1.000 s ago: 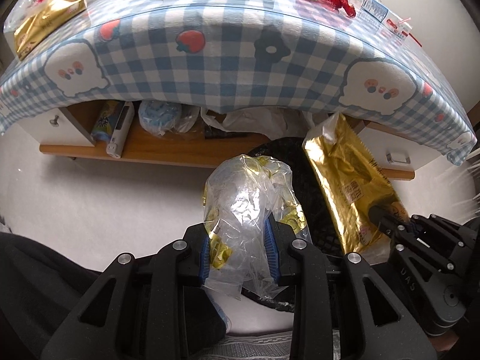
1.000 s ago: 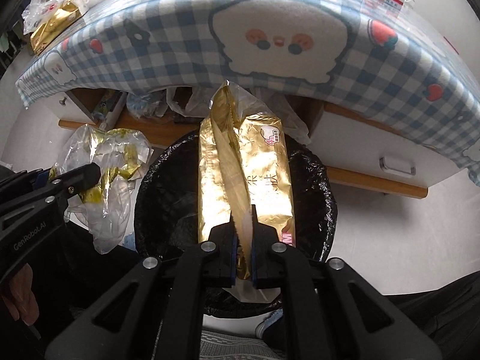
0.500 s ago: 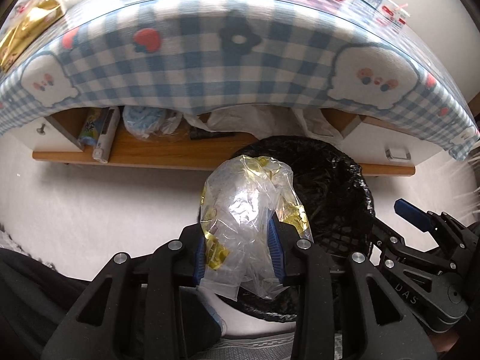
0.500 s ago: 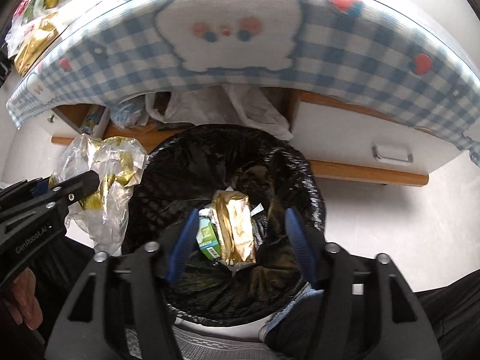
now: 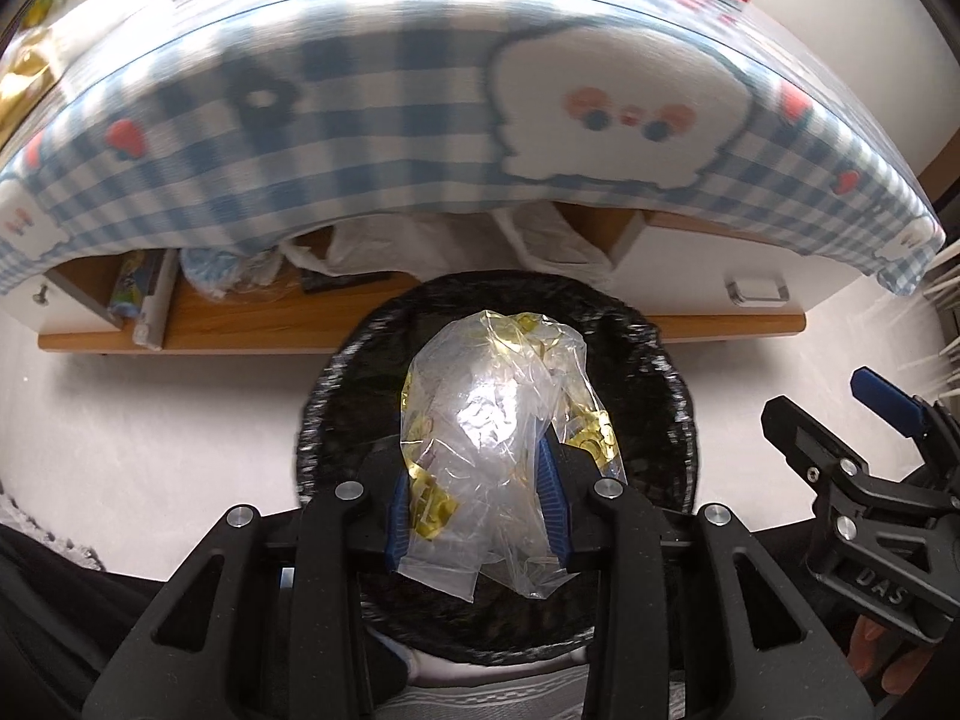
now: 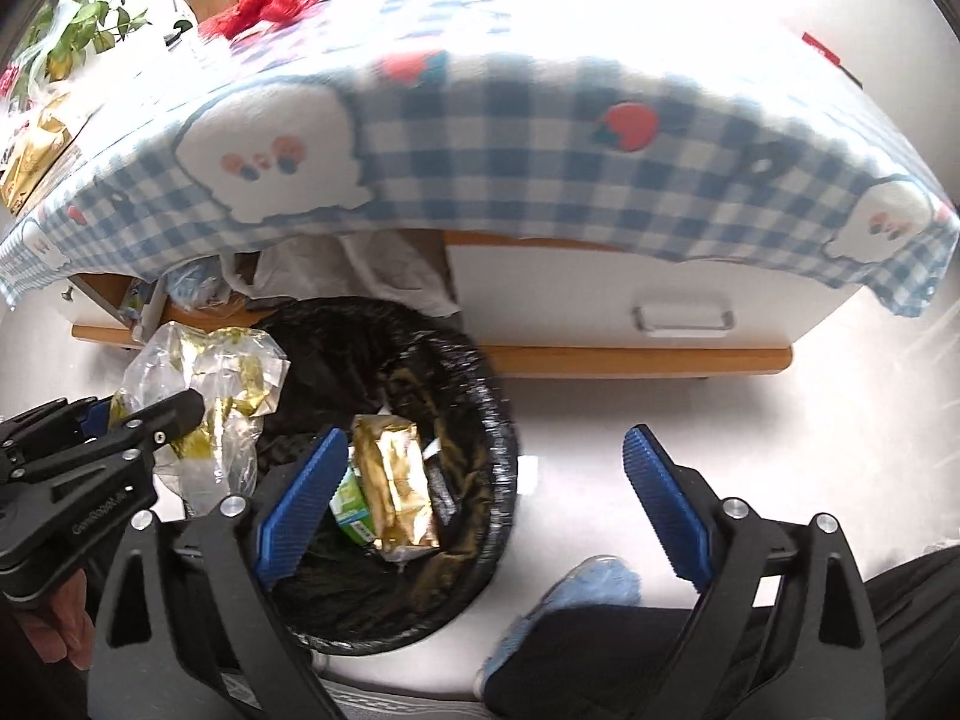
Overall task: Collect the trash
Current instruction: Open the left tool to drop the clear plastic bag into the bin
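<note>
Trash that the right gripper (image 6: 486, 498) held a second ago, a gold foil packet (image 6: 393, 483), now lies in the black-lined bin (image 6: 480, 372) beside a green carton (image 6: 354, 507); its jaws have just been opening and stand spread wide with nothing between them. The left gripper (image 5: 477, 501) has shifted over the bin's mouth, pinching a crumpled clear plastic bag (image 5: 498, 414) with gold scraps. Bare white floor (image 6: 600, 420) lies right of the bin; the checked tablecloth (image 5: 390, 138) overhangs behind.
</note>
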Available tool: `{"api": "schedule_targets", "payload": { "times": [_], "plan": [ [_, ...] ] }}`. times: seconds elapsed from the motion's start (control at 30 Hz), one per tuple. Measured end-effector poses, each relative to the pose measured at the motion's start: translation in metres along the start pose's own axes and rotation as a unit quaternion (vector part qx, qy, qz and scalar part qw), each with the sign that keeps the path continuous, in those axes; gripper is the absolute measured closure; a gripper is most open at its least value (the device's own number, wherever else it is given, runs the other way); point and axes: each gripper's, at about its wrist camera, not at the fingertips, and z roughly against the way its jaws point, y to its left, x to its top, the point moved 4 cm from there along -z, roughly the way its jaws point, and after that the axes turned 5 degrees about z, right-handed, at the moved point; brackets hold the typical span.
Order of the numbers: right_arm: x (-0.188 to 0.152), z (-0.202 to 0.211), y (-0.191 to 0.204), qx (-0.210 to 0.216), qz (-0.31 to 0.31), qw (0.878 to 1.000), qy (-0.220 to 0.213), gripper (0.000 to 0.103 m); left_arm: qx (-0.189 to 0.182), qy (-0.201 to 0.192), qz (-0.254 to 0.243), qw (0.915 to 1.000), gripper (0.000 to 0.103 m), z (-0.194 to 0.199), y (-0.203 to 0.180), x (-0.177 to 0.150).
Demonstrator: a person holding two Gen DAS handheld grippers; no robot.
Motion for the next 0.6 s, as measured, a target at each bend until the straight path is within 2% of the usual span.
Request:
{"api": "schedule_targets", "payload": {
  "times": [0.23,0.4,0.6],
  "plan": [
    [-0.001,0.002,-0.033,-0.009,-0.032,0.999,0.003,0.011,-0.012,0.004,-0.007,0.9999,0.069,-0.008,-0.027,0.003],
    [-0.001,0.001,-0.037,-0.008,-0.040,0.999,0.003,0.011,-0.012,0.007,-0.011,0.9998,0.066,-0.013,-0.030,0.003],
    [-0.001,0.001,-0.032,-0.009,-0.029,1.000,-0.004,0.011,-0.015,-0.006,-0.006,0.9998,0.052,-0.008,-0.026,0.006]
  ]
}}
